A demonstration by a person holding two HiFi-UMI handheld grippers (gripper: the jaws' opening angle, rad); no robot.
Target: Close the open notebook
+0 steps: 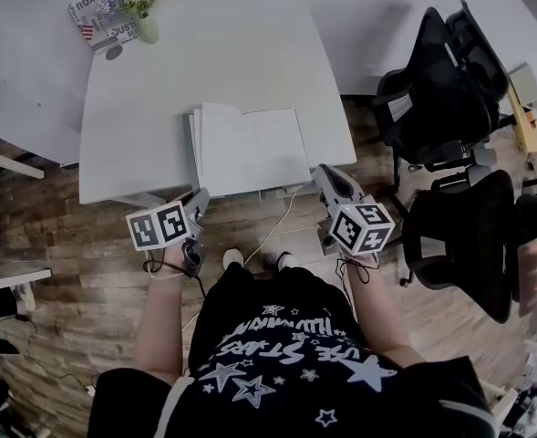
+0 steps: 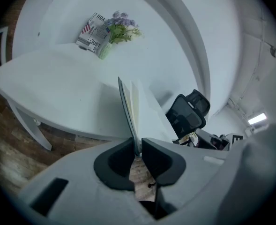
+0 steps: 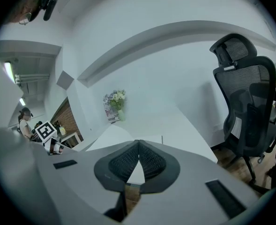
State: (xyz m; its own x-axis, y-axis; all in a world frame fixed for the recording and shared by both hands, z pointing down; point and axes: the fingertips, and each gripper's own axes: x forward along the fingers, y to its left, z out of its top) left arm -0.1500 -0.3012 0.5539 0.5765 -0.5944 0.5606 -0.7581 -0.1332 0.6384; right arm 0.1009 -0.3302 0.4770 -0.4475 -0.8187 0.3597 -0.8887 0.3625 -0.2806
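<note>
An open white notebook lies near the front edge of the white table. My left gripper is at its front left corner. In the left gripper view the gripper is shut on the edge of the notebook's left cover, which stands lifted almost upright with pale pages beside it. My right gripper hovers by the notebook's front right corner. Its jaws are shut tip to tip with nothing between them.
A vase of purple flowers and a printed box stand at the table's far left corner. Two black office chairs stand to the right on the wooden floor. A white cable hangs below the table edge.
</note>
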